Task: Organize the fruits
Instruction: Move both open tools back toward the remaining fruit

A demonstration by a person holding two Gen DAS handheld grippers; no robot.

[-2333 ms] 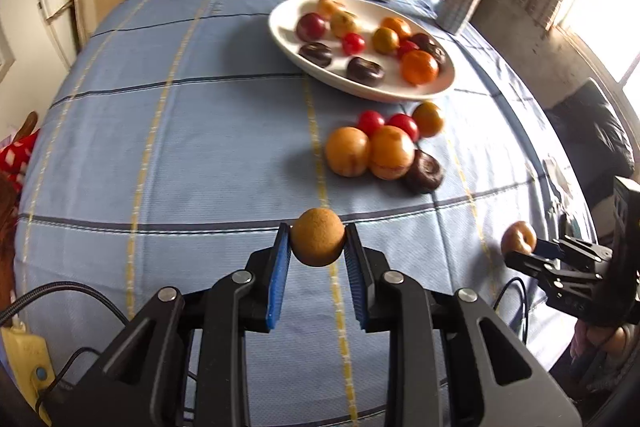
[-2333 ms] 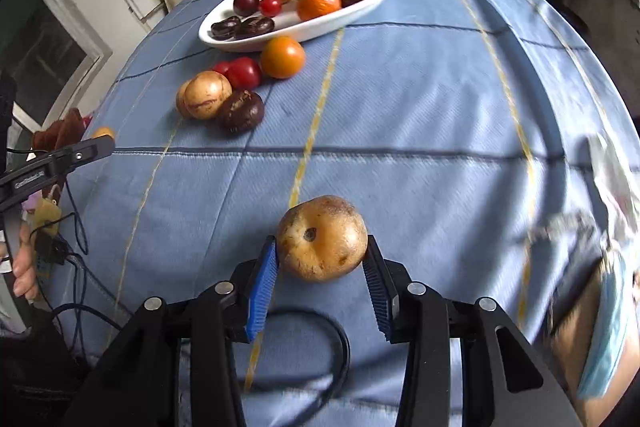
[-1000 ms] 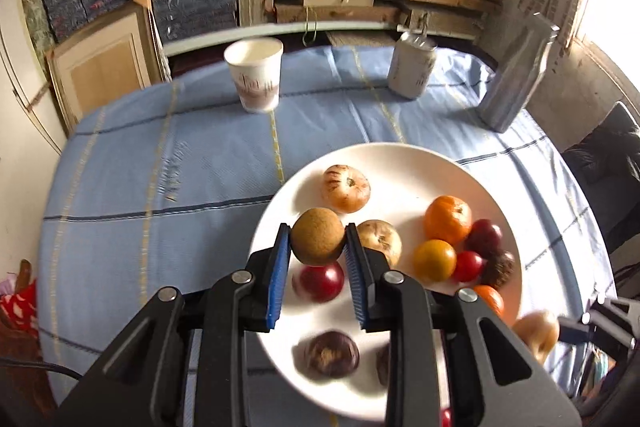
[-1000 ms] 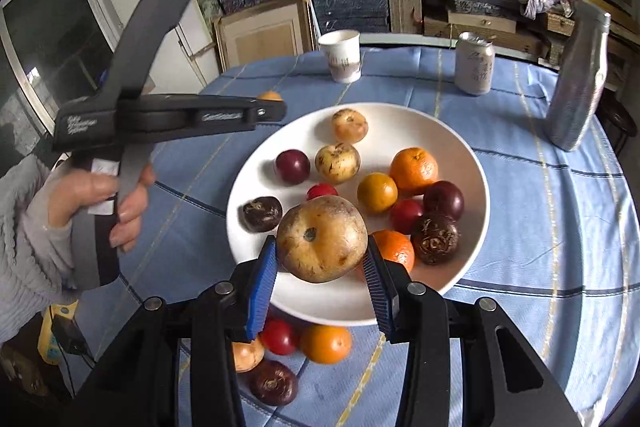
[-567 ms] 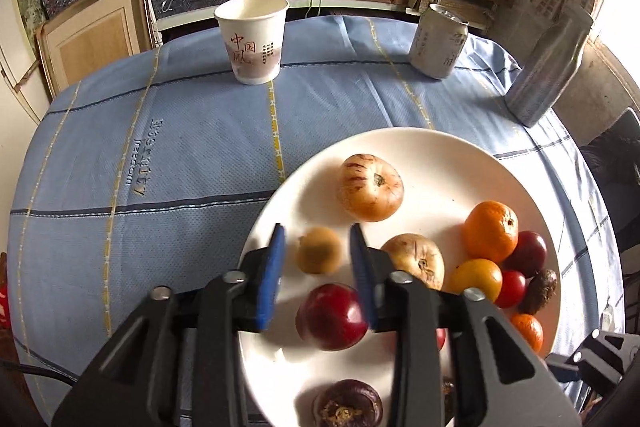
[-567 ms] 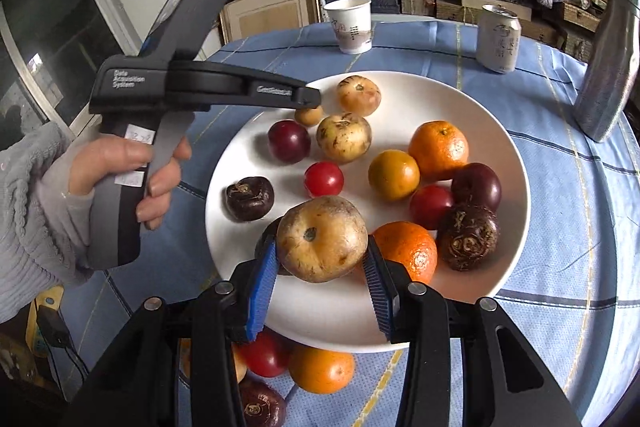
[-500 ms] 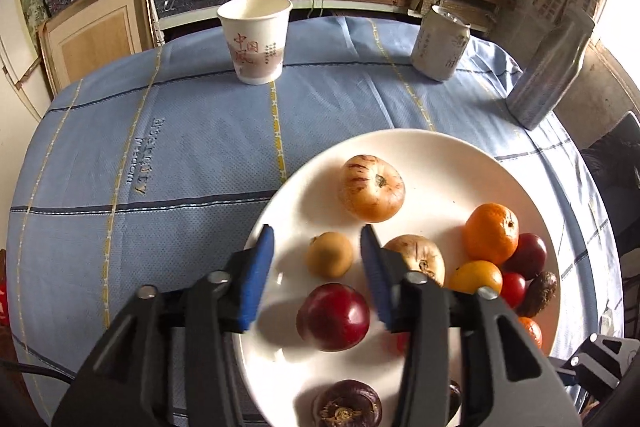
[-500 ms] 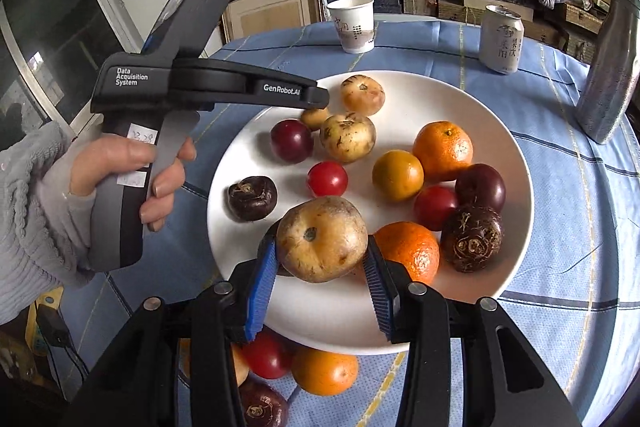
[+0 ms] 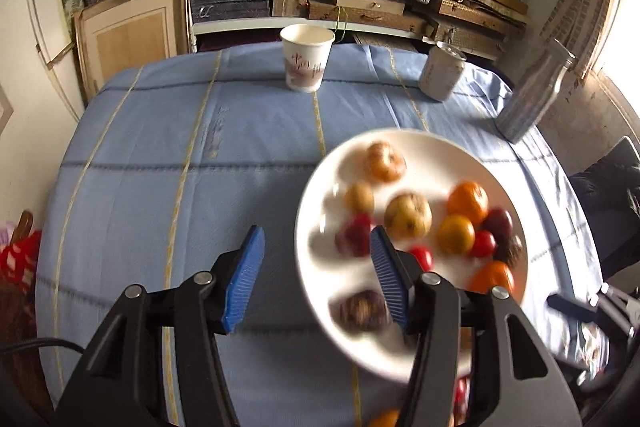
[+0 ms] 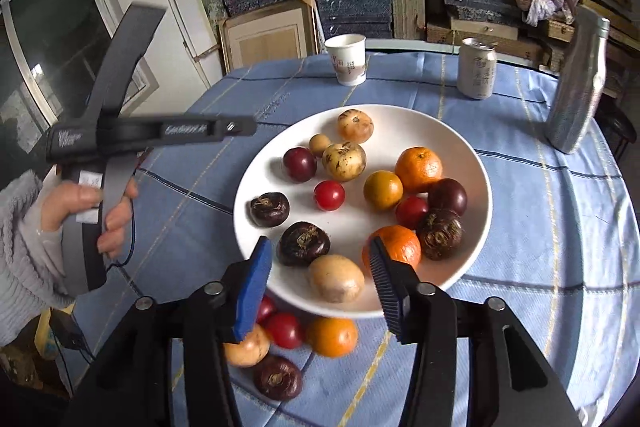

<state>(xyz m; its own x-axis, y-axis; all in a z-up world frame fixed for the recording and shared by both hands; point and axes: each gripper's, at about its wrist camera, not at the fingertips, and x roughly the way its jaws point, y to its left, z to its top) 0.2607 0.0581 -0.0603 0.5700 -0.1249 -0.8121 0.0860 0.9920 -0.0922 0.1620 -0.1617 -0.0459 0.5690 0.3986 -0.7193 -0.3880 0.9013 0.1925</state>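
Note:
A white plate (image 10: 400, 123) on the blue cloth holds several fruits. My right gripper (image 10: 320, 259) hovers over its near rim, jaws opening. A large tan fruit (image 10: 336, 278) lies on the plate below and between the pads, untouched. My left gripper (image 9: 316, 247) is off the plate's (image 9: 432, 155) left edge, jaws opening, with nothing between them. The small brown fruit (image 9: 359, 198) rests on the blurred plate. In the right wrist view a hand (image 10: 100, 203) holds the left gripper (image 10: 234, 127) left of the plate.
Several loose fruits lie on the cloth in front of the plate: a tomato (image 10: 282, 329), an orange (image 10: 332, 337), a tan one (image 10: 246, 347), a dark one (image 10: 278, 377). Behind stand a paper cup (image 10: 347, 59), a can (image 10: 476, 69) and a silver bottle (image 10: 576, 83).
Both grippers carried fruit over the plate and let go. The small brown fruit and the large tan fruit now lie on the plate. The left gripper has swung off to the left.

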